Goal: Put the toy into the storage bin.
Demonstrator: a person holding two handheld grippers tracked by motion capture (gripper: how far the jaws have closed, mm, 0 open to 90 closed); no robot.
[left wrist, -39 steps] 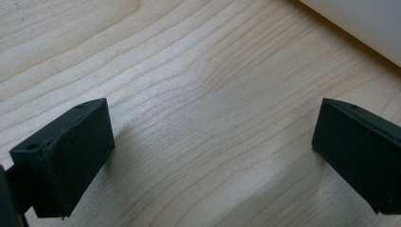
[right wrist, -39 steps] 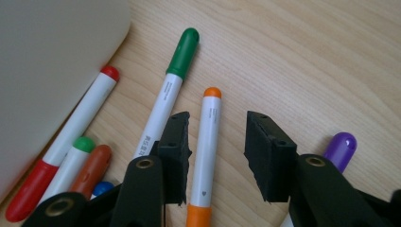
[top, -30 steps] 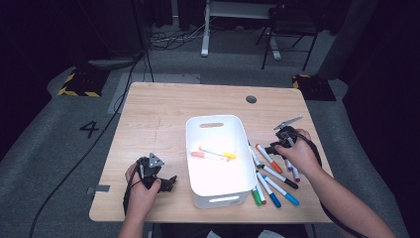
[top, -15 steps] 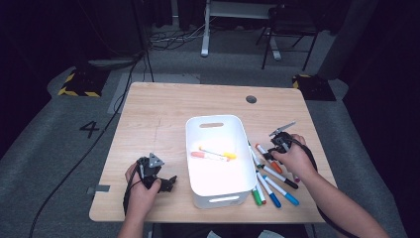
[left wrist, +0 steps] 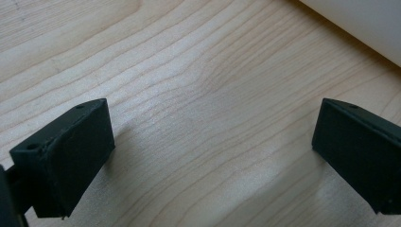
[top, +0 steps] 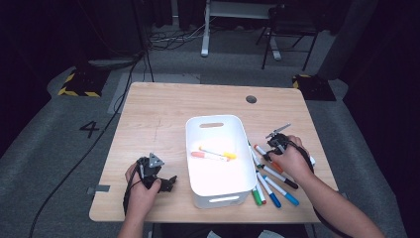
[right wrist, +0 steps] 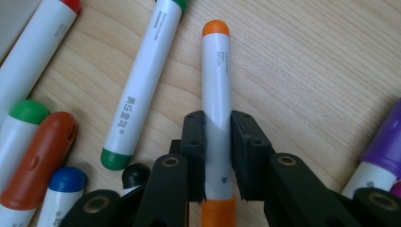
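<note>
Two right gripper (right wrist: 218, 156) fingers (right wrist: 194, 142) pinch the orange marker (right wrist: 216, 94) mid-barrel: probably light, stiff, slick plastic; left gripper (left wrist: 213, 156) fingers gape wide, empty.

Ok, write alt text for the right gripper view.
The right gripper has closed its two black jaws on an orange marker lying on the wooden table. More markers lie to its left, among them a green marker, and a purple marker at the right edge.
</note>
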